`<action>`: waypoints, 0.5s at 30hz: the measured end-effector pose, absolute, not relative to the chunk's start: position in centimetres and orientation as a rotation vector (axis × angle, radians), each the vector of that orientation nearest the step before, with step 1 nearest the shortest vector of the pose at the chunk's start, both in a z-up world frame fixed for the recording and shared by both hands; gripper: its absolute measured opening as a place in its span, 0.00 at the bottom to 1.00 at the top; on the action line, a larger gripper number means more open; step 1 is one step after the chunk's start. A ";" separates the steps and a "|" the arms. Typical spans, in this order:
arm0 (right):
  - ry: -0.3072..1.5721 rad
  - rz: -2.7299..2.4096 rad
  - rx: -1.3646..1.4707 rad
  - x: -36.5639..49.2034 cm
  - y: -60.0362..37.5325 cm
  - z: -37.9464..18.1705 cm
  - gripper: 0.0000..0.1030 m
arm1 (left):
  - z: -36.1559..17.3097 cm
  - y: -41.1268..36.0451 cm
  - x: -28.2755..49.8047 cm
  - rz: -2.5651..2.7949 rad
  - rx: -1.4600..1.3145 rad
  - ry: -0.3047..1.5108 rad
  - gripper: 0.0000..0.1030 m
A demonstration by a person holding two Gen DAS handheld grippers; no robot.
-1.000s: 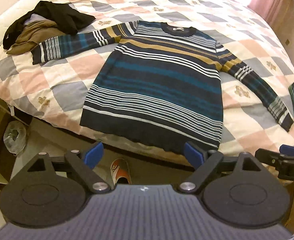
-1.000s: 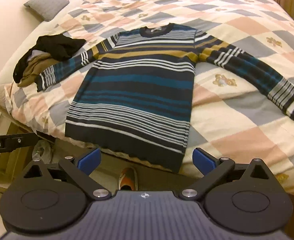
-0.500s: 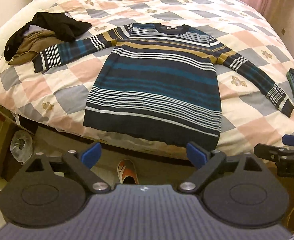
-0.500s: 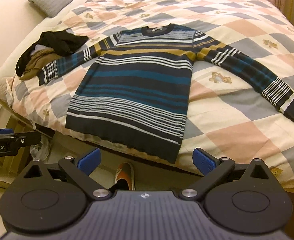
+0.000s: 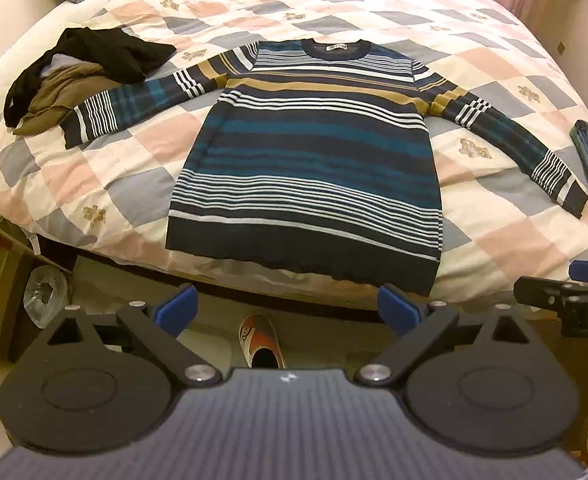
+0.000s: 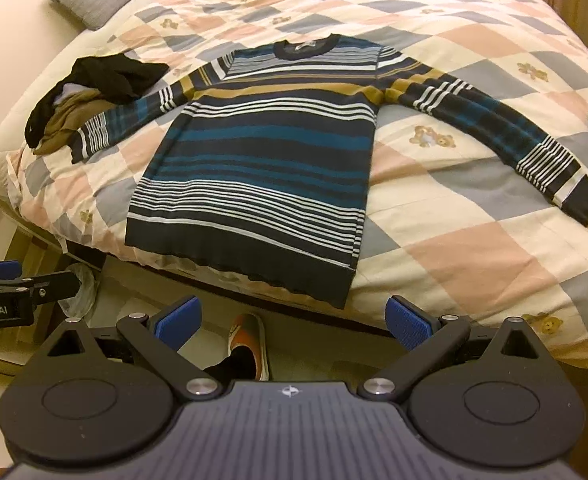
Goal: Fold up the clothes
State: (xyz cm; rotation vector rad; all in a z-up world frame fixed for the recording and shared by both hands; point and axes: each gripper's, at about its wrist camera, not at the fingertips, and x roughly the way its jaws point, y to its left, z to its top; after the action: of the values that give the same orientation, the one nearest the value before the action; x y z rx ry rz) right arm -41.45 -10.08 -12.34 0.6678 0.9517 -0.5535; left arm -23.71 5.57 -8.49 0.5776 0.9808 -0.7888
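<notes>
Striped sweater (image 5: pixel 310 160) lies flat, face up, across the bed (image 5: pixel 494 64), hem at the near edge, both sleeves spread out. Left gripper (image 5: pixel 285 312) hangs off the near edge, jaws opening with nothing between them; right gripper (image 6: pixel 291 318) beside it, fingers wide apart, empty. Spreading looks finished, so a sleeve fold should come next: reach a cuff (image 6: pixel 574 196) and carry it inward.
</notes>
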 end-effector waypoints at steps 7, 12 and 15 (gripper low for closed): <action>0.939 -0.560 0.666 -40.7 -10.8 -11.9 0.98 | -8.0 4.7 -22.7 -0.795 0.574 0.970 0.93; 0.949 -0.564 0.662 -39.9 -11.8 -12.0 0.98 | -8.1 4.0 -21.7 -0.798 0.563 0.978 0.93; 0.956 -0.565 0.650 -39.1 -12.1 -11.9 0.98 | -8.2 3.8 -21.3 -0.790 0.557 0.984 0.94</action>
State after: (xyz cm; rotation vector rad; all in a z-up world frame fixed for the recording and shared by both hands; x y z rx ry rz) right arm -39.13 -12.08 -11.88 0.6495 0.9556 -0.5653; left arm -21.27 3.78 -8.24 0.5568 0.9839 -0.7902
